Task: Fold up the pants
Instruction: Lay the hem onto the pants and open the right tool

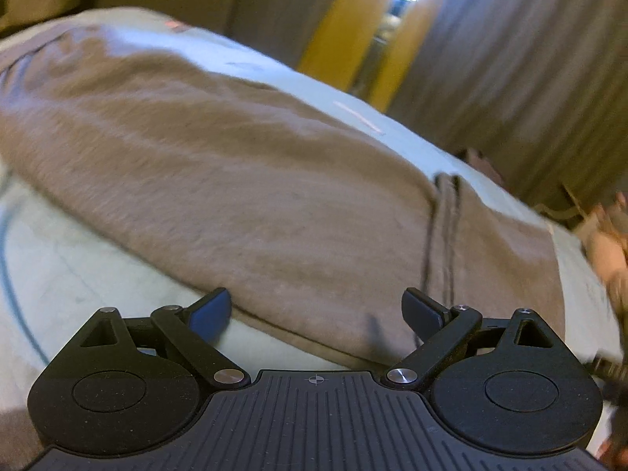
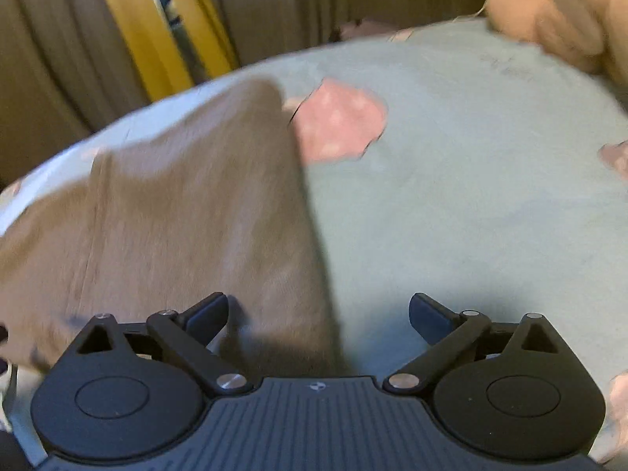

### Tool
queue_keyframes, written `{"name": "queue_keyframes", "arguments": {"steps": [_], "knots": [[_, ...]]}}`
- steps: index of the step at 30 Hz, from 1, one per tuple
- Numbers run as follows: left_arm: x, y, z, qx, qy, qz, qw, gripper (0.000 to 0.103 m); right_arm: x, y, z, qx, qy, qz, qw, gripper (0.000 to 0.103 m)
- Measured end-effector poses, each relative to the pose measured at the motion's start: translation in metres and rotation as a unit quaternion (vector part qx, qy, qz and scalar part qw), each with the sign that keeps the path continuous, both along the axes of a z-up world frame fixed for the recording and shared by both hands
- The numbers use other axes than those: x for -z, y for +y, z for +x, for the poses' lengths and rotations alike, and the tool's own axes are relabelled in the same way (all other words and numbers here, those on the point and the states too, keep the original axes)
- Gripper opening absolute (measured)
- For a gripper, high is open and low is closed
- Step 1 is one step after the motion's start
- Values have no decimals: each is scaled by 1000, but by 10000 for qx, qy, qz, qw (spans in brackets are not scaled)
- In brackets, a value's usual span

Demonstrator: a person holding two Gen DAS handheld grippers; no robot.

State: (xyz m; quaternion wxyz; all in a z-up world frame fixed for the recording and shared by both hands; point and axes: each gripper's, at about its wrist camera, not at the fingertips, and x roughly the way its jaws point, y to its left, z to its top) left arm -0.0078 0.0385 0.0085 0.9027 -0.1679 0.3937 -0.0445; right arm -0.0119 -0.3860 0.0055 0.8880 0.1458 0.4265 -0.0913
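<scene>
Both tongs are wide open right now, nothing pinched in either one. Left tongs (image 1: 316, 314) hang over the near edge of the pants (image 1: 243, 180), fingers spread with the fabric lying loose under the gap, not clamped. Right tongs (image 2: 318, 316) are the same deal, jaws gaping over one end of the pants (image 2: 188, 216), with one finger above the cloth and the other above bare sheet. The pants themselves are a tan-grey pair lying flat on a bed with a pale blue sheet (image 2: 451, 196), looking like they've already got at least one fold in them, since they read as a long doubled strip with a seam running across. A pink patch (image 2: 337, 121) on the sheet peeks out just past the far corner, and some plush toys (image 2: 557, 11) sit off at the bed's edge, with curtains (image 1: 510, 59) behind. My guess is we're between folds: fabric let go, next grab not started. Next move probably needs each pair of tongs to come down on a corner of one end, bite through all layers, then carry it over to the other end.
</scene>
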Motion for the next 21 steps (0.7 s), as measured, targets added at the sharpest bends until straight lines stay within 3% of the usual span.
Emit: {"name": "queue_keyframes", "arguments": {"steps": [4,8,11,15,18,21], "knots": [[-11,-22,11,526,-134,135,9984,97,-24,-14,-10,10,-376,-803,9961,99],[-13,-48,43,793,105,-219,9966,97,-27,-25,-16,29,-856,-1431,9860,99],[-4,-70,71,1138,513,-498,9909,97,-20,-34,-21,232,-1092,-1230,9861,99],[21,-86,101,1316,1141,-972,9799,97,-11,-39,-13,95,-949,-1099,9894,99],[27,-91,111,1398,1177,-1116,9768,96,0,-35,0,-47,-846,-1174,9895,99],[28,-91,117,1451,1263,-1386,9715,79,7,-35,6,-131,-801,-1096,9907,99]]}}
